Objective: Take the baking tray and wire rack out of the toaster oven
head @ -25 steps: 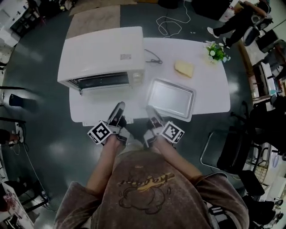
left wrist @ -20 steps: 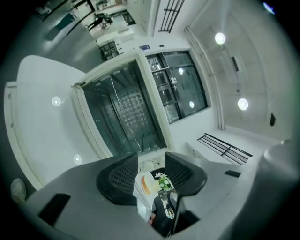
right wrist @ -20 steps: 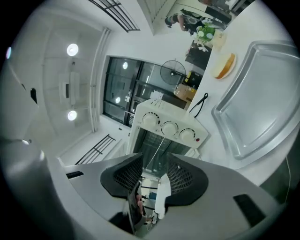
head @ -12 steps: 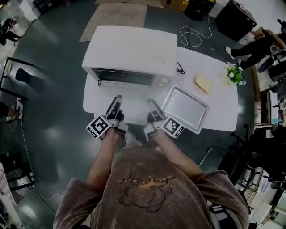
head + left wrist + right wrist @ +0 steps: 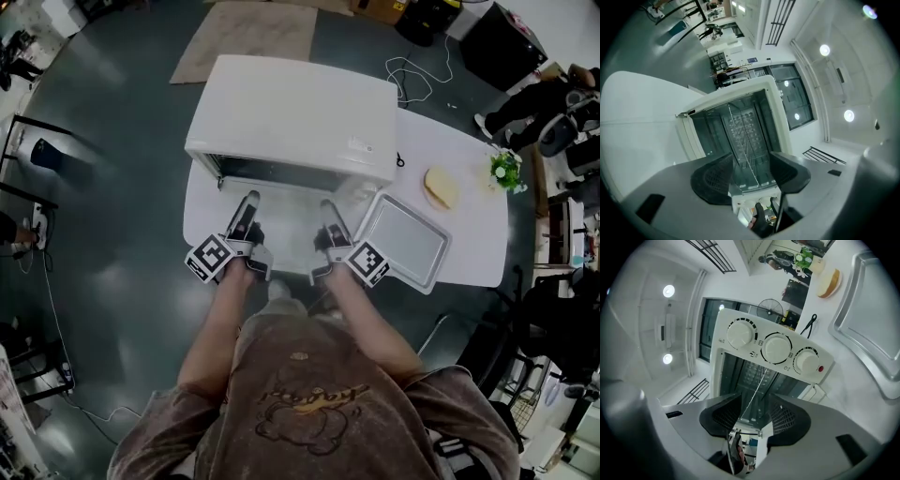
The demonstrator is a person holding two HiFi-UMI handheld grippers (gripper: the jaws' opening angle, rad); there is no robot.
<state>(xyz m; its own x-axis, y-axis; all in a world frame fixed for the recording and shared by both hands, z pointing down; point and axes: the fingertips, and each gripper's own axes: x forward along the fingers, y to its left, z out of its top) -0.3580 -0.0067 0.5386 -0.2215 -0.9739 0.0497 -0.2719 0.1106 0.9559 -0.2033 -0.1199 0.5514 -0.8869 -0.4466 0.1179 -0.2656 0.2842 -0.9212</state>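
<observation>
While both grippers face the open front of the boxy white toaster oven (image 5: 291, 117), the left gripper (image 5: 249, 201) and right gripper (image 5: 329, 208) have their jaws apart. The jaws have just been opening, and nothing is between the pads. Ahead of both jaw gaps, the thin metal wire rack (image 5: 743, 140) sits inside the cavity. It is seen edge-on, with its long axis across the oven width. Right of the right jaws, the rectangular silver metal baking tray (image 5: 405, 242) lies face up on the white table (image 5: 473, 230), with its long axis roughly along the oven front. Only the right gripper view shows the three round white dials (image 5: 777, 348). The head view does not show the rack.
</observation>
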